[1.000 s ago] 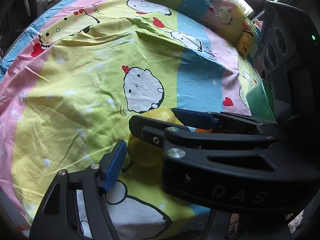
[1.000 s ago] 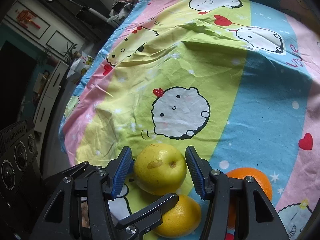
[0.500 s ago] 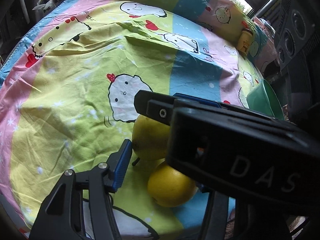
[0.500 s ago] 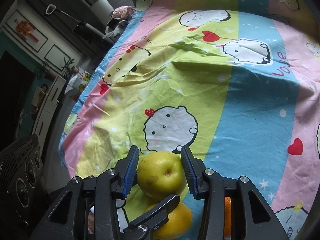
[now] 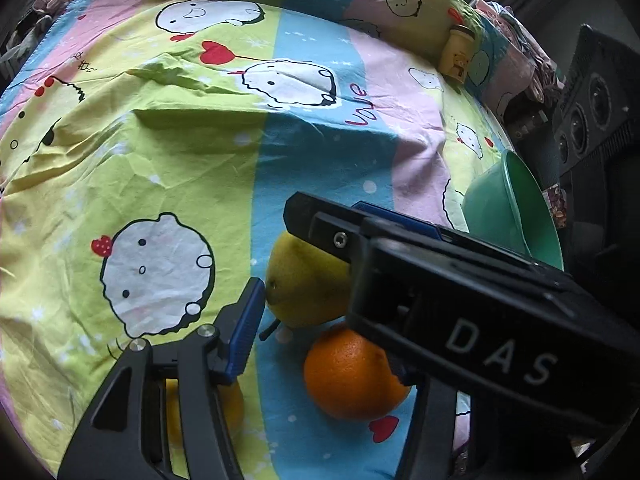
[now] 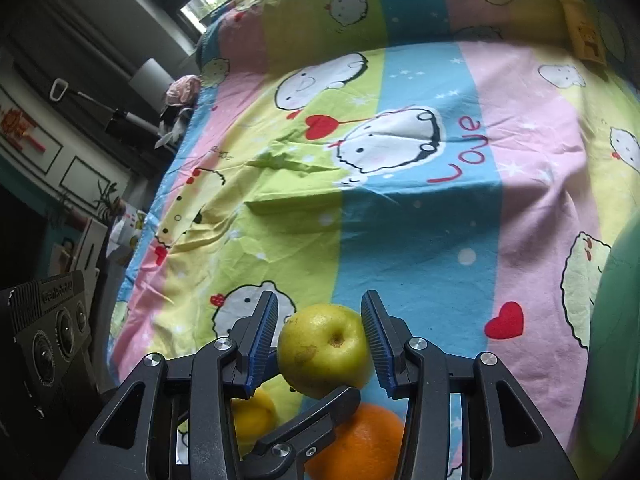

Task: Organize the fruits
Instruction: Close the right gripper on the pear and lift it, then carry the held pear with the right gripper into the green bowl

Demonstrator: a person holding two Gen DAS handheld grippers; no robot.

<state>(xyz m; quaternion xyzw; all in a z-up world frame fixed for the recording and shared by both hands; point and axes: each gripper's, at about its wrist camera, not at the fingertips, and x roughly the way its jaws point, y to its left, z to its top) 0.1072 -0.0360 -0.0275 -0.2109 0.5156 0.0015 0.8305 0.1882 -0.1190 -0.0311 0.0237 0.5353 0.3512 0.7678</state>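
Note:
My right gripper [image 6: 322, 340] is shut on a yellow-green pear [image 6: 325, 350] and holds it above the cartoon bedsheet. In the left wrist view the pear [image 5: 304, 284] sits under the right gripper's black body [image 5: 460, 300]. An orange [image 5: 352, 372] and a yellow lemon [image 5: 236, 400] lie on the sheet below; they also show in the right wrist view as the orange [image 6: 368, 436] and the lemon [image 6: 254, 416]. My left gripper [image 5: 296, 308] is open, its blue pad [image 5: 244, 320] just left of the pear.
A green bowl [image 5: 516, 208] stands at the right edge of the sheet, also seen in the right wrist view [image 6: 616, 320]. A small yellow jar [image 5: 456, 54] stands at the far edge. Black speakers [image 5: 592, 104] flank the bed.
The right gripper closed on the pear, lifted it off the sheet and carried it right, toward the bowl. The orange and lemon stayed on the sheet and came into fuller view.

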